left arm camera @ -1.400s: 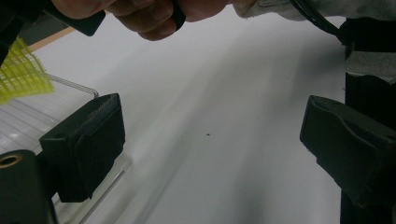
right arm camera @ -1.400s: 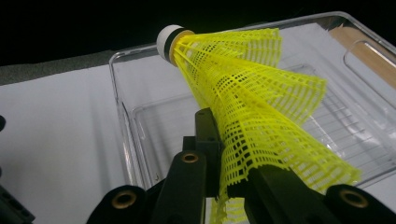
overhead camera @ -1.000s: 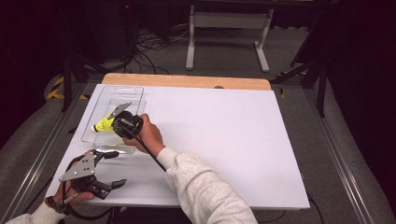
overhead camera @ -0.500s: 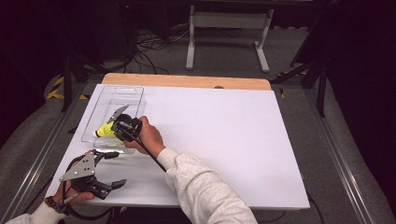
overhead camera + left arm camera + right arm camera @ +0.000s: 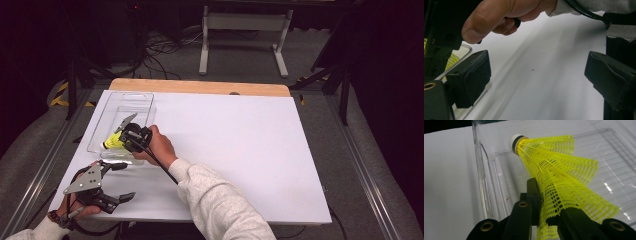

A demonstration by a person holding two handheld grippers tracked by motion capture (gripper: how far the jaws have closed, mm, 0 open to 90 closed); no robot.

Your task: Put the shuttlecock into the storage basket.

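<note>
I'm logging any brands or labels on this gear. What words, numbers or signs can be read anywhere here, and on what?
None can be read: no print shows on the yellow shuttlecock, the clear tray, the white table, or the right tool and left tool.

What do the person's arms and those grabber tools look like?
Each hand holds black tongs with two chunky black jaws. The left tongs carry a grey three-cornered plate on top, and brass-coloured rivets sit in the black frame. The right tongs trail a thin black cable back along the arm. The person wears a light grey sweatshirt sleeve with a ribbed cuff.
</note>
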